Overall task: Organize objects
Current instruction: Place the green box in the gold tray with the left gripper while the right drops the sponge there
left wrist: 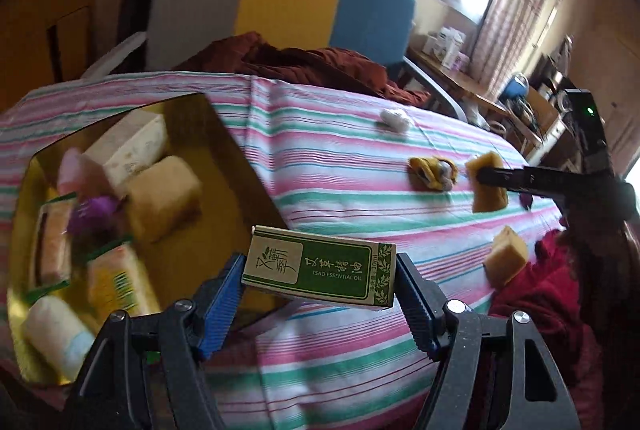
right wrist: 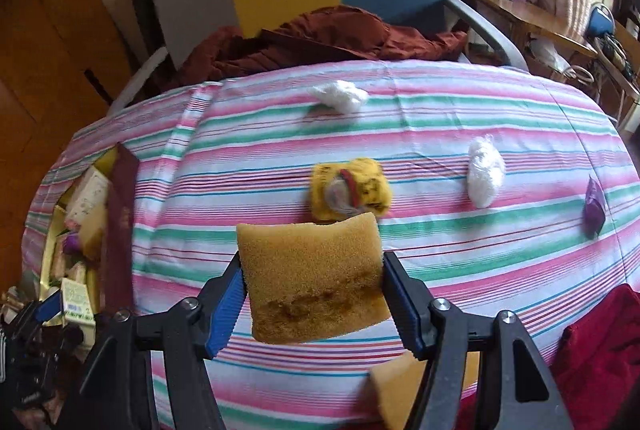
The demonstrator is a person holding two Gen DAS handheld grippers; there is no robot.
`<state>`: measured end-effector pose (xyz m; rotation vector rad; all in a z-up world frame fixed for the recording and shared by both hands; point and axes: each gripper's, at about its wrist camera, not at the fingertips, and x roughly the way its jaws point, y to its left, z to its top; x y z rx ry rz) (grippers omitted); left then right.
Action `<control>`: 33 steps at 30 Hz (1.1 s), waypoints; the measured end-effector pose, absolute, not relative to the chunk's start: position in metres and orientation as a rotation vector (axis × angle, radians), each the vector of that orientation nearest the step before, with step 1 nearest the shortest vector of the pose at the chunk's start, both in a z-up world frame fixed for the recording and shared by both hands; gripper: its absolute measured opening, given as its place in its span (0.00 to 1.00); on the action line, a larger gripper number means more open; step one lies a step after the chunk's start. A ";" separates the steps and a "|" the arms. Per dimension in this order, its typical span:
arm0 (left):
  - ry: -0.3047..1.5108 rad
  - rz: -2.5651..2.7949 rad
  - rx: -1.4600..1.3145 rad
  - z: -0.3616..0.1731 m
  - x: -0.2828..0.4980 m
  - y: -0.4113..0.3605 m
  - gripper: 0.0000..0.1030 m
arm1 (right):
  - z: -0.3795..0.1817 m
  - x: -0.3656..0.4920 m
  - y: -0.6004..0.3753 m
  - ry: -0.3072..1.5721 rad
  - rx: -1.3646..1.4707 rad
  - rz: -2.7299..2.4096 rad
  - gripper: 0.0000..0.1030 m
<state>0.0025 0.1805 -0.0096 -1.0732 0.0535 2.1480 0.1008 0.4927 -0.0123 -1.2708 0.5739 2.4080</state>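
The left tool grips a small green box by its ends, above the gold tray; it is light and stiff. The right tool squeezes a soft sponge by its sides, above the striped surface. The tray holds boxes, packets and another sponge

The left tool pointed downward, its blue-padded fingers clamped on a box's two ends. The right tool also angled down, both pads pressed against a sponge's sides, its arm reaching in from the right.
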 end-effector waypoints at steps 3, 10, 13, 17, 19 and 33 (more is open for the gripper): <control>-0.011 2.200 -1.082 -0.007 -0.003 0.151 0.71 | -0.001 0.091 0.461 0.562 -1.271 2.490 0.64; -0.113 2.317 -1.100 -0.008 -0.010 0.085 0.71 | 0.002 0.054 0.371 0.517 -1.367 2.672 0.64; -0.148 2.365 -1.110 -0.011 -0.013 0.058 0.71 | -0.004 0.039 0.340 0.501 -1.426 2.720 0.64; -0.226 2.407 -1.142 -0.017 -0.020 0.026 0.71 | -0.010 0.025 0.307 0.466 -1.491 2.764 0.64; -0.272 2.412 -1.156 -0.018 -0.026 0.017 0.71 | -0.011 0.019 0.293 0.458 -1.503 2.785 0.64; -0.194 2.459 -1.047 0.008 -0.075 0.042 0.79 | -0.037 -0.020 0.243 0.338 -1.595 2.789 0.68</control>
